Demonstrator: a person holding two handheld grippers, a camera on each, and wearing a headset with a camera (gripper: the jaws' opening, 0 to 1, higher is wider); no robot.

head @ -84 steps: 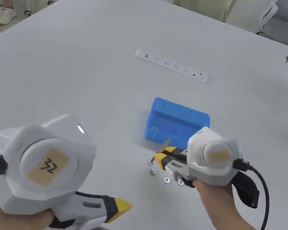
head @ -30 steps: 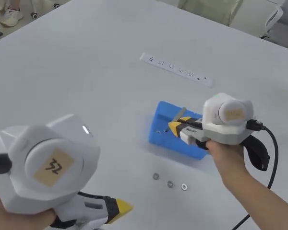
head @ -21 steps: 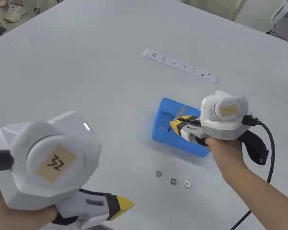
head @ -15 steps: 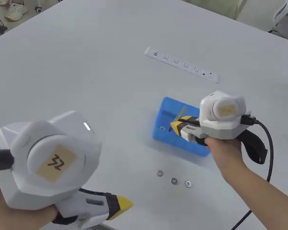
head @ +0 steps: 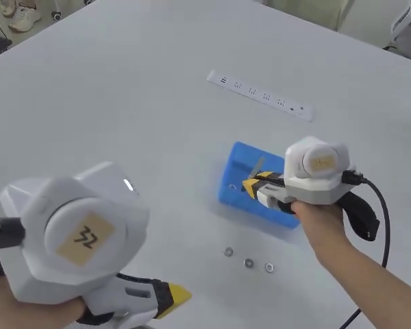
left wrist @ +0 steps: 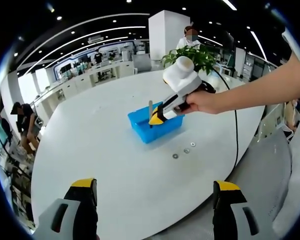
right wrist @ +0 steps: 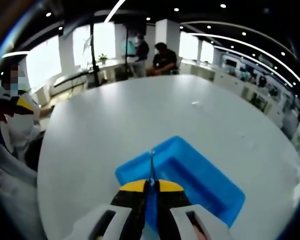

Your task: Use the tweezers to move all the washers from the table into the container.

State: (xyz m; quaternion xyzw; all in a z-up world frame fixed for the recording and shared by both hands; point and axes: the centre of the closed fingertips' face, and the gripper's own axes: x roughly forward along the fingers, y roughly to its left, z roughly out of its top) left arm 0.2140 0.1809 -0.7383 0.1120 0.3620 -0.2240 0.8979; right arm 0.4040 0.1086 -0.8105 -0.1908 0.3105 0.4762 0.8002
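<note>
In its own view the left gripper (left wrist: 152, 194) showed only the ends of its two jaws. They stood wide apart with nothing between them, above bare tabletop (left wrist: 90, 140). From the head view it was mostly white housing, cut off at the bottom edge, with one yellow jaw tip poking out.

The right gripper (right wrist: 151, 187) had its jaws pinched tight on the tweezers (right wrist: 151, 167), whose thin blades rose from between the yellow tips. The tweezer points were too fine to read, and I could not tell whether they carried a washer. The floor of the blue container (right wrist: 205, 187) was hard to make out as well. In the head view the right gripper and the hand (head: 315, 221) holding it covered the container's right part.

The tweezer points sat over the container's left end, close to its rim. Three washers (head: 248, 263) lay in a short row on the tabletop, on the person's side of the container and apart from it. They lay nearer the person than the right gripper, well clear of the tweezers. A white power strip (head: 260, 96) lay further back.
</note>
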